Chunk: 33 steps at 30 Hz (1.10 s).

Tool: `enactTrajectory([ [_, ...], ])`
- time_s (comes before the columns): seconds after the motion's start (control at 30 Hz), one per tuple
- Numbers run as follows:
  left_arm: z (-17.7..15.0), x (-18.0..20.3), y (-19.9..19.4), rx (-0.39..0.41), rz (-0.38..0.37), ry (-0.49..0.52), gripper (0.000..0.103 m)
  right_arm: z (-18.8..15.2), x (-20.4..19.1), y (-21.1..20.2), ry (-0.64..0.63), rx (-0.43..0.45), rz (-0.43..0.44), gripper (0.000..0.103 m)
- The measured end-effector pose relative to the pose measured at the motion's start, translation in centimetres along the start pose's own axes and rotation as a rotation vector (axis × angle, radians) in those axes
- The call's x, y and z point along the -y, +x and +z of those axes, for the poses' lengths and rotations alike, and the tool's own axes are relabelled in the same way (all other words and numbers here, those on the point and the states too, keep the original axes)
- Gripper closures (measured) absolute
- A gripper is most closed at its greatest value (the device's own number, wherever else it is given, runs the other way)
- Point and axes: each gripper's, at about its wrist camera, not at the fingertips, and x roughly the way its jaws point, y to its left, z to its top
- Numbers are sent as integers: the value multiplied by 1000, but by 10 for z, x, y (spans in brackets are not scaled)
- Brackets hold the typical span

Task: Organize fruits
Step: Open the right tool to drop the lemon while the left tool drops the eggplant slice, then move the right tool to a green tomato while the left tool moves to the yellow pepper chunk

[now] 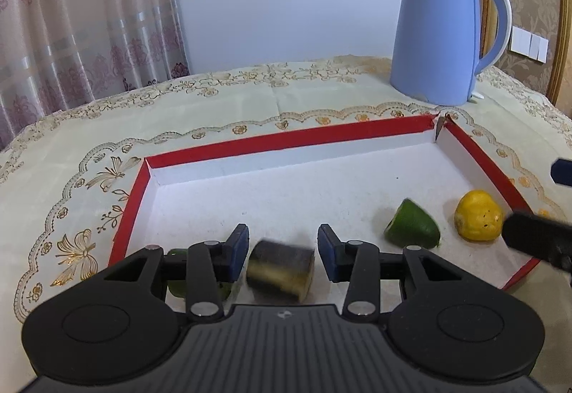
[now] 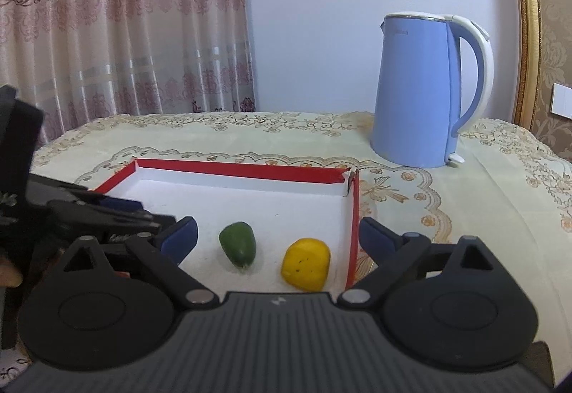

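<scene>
A shallow white tray with a red rim (image 1: pixel 286 139) (image 2: pixel 232 168) lies on the tablecloth. In it rest a green fruit (image 1: pixel 411 225) (image 2: pixel 238 244) and a yellow fruit (image 1: pixel 477 216) (image 2: pixel 305 264). My left gripper (image 1: pixel 282 248) hovers low over the tray's near left part. A dark, yellow-ended chunk of fruit (image 1: pixel 280 268) sits between its pads, blurred, with a thin gap at the right pad. Another green piece (image 1: pixel 177 271) shows partly behind its left finger. My right gripper (image 2: pixel 279 237) stands wide open behind the green and yellow fruits, holding nothing, its right finger outside the tray wall.
A blue electric kettle (image 1: pixel 443 35) (image 2: pixel 422 89) stands on the table beyond the tray's far right corner. A patterned curtain (image 2: pixel 118 35) hangs at the back left and a gold frame (image 2: pixel 525 35) at the right. The tray's far half holds nothing.
</scene>
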Motion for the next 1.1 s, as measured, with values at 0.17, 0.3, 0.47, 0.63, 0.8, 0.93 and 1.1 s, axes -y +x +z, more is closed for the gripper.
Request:
enactTrajectory([
  [0.17, 2, -1, -4, 10, 2, -3, 62, -3, -6, -10, -9, 5, 6, 5],
  [0.3, 3, -1, -6, 14, 4, -6, 62, -6, -9, -18, -14, 13, 9, 5],
  [0.47, 3, -2, -11, 19, 4, -8, 62, -10, -11, -26, -14, 21, 8, 4],
  [0.63, 3, -4, -18, 27, 5, -12, 62, -15, -15, -36, -13, 31, 9, 3],
  [0.8, 4, -7, -28, 42, 5, -17, 57, -21, -19, -47, -13, 37, 10, 0],
  [0.93, 2, -8, -36, 52, 8, -16, 53, -24, -22, -56, -7, 44, 11, 0],
  [1.1, -3, -15, -51, 57, 2, -28, 53, -34, -26, -68, -4, 51, 16, 0],
])
